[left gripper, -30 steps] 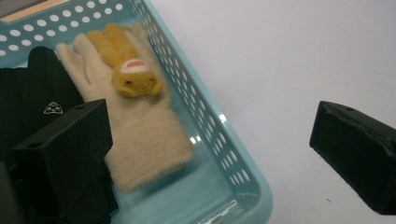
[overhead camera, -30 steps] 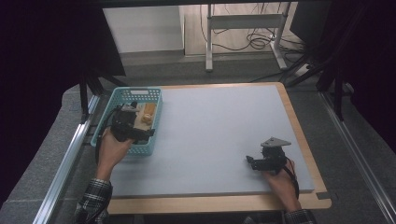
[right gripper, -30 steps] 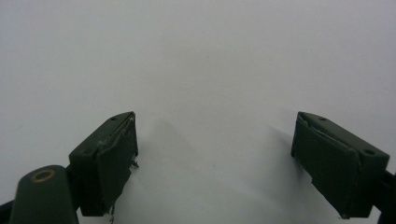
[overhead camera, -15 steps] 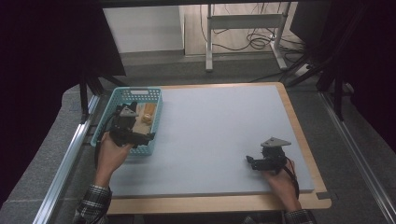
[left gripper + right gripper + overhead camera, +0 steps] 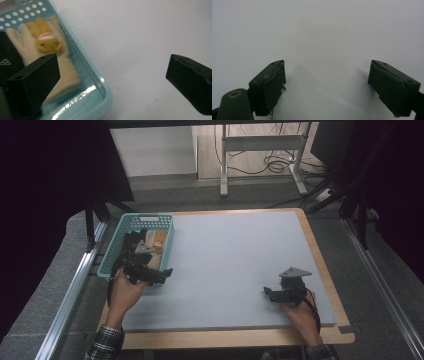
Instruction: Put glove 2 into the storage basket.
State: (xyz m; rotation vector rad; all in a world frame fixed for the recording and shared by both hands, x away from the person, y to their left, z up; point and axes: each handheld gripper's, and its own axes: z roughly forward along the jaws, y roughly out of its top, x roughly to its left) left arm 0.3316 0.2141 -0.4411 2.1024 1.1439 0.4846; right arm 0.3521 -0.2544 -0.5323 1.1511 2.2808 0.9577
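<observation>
We're holding the left gripper [image 5: 110,82] jaws-apart and empty, straddling the teal basket's [image 5: 101,80] near corner, cream glove [image 5: 63,68] under its left jaw, probably lining up a pick, while parking the right gripper [image 5: 327,82], spread and empty, on bare desk [image 5: 235,260].

In the left gripper view the teal basket [image 5: 82,75] runs off the top, left and bottom edges, and the near jaw covers the cuff end of the cream glove [image 5: 63,72]. A black object [image 5: 6,62] at the left edge is cut off and cannot be identified. In the high view the left gripper [image 5: 150,270] hides part of the basket's contents, too small to tell apart.
</observation>
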